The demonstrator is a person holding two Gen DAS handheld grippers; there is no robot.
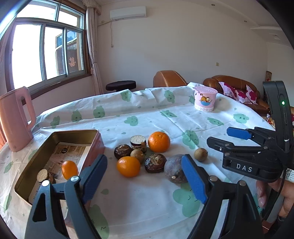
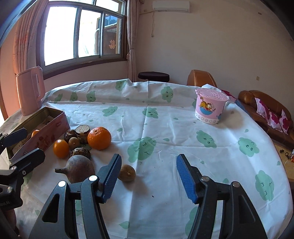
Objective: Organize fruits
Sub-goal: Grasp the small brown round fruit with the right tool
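both claws gape empty: left claw (image 1: 145, 176), right claw (image 2: 148, 176) marked "das".

Home living room: brown leather sofa (image 1: 237, 82) with floral cushions (image 1: 238, 92), curtained window (image 2: 80, 31), wall air conditioner (image 1: 128, 12), cloud-print tablecloth (image 2: 165, 128), pink kettle (image 1: 15, 117).

Bright window (image 1: 46, 51) (daylight), cream walls (image 1: 183, 46), brown leather sofa (image 1: 235, 84), black stool (image 1: 120, 85)
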